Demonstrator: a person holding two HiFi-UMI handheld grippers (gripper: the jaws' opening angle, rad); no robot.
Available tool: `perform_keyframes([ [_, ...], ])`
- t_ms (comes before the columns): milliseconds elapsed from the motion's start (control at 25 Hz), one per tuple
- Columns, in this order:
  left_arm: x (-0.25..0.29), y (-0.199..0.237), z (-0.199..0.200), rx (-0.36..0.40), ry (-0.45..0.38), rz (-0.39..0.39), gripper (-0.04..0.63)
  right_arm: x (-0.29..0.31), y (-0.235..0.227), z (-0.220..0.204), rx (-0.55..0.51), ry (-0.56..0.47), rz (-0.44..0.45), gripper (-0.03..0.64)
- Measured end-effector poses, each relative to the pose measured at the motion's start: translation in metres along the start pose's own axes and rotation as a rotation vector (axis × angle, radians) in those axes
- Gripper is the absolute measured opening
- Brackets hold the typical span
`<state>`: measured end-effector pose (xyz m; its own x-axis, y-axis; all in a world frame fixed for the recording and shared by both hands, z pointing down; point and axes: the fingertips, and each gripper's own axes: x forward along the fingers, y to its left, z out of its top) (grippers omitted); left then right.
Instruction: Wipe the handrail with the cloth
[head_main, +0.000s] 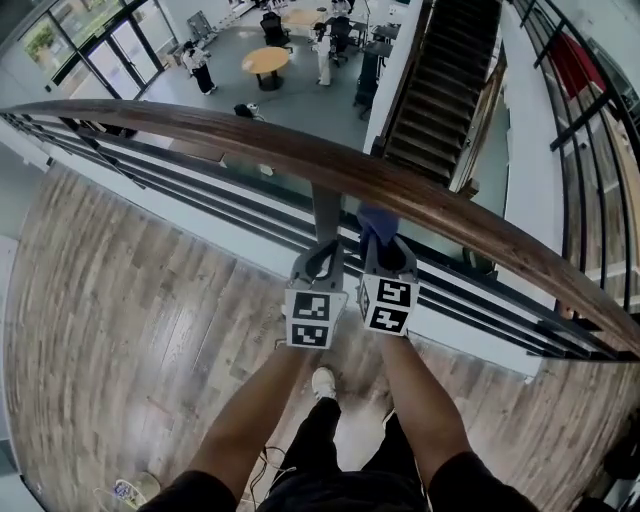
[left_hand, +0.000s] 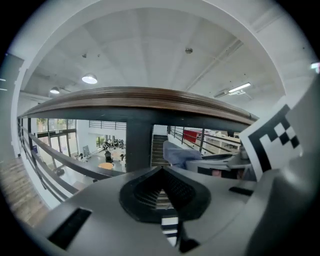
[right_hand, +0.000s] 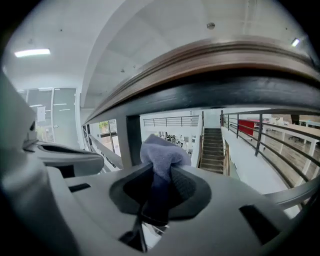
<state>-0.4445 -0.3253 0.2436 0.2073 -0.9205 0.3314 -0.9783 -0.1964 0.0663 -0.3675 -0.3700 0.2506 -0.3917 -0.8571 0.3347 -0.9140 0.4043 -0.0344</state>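
The brown wooden handrail (head_main: 300, 150) curves across the head view on a dark metal post (head_main: 326, 212). Both grippers sit side by side just under it, on my side. My right gripper (head_main: 385, 248) is shut on a blue-grey cloth (head_main: 374, 222) that bunches up from its jaws close below the rail. In the right gripper view the cloth (right_hand: 161, 152) sticks up out of the gripper (right_hand: 162, 175), with the handrail (right_hand: 215, 65) overhead. My left gripper (head_main: 320, 256) is shut with nothing in it; its own view shows the handrail (left_hand: 135, 97) above the gripper (left_hand: 161, 175).
Dark horizontal rails (head_main: 200, 190) run below the handrail. Beyond is a drop to a lower floor with round tables (head_main: 265, 60) and a staircase (head_main: 440, 70). I stand on wooden flooring (head_main: 120, 320). A cable and small device (head_main: 128, 490) lie by my feet.
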Motion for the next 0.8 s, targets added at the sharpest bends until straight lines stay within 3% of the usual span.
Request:
perform_keyframes([
  [280,0.002,0.049,-0.029,0.002,0.049,0.037,0.002,0.055,0.036,-0.026,-0.022,0.133,-0.02,0.08],
  [800,0.013,0.023,-0.037,-0.005,0.053,0.037,0.002,0.053,0.012,-0.04,-0.072,0.181,-0.016,0.08],
])
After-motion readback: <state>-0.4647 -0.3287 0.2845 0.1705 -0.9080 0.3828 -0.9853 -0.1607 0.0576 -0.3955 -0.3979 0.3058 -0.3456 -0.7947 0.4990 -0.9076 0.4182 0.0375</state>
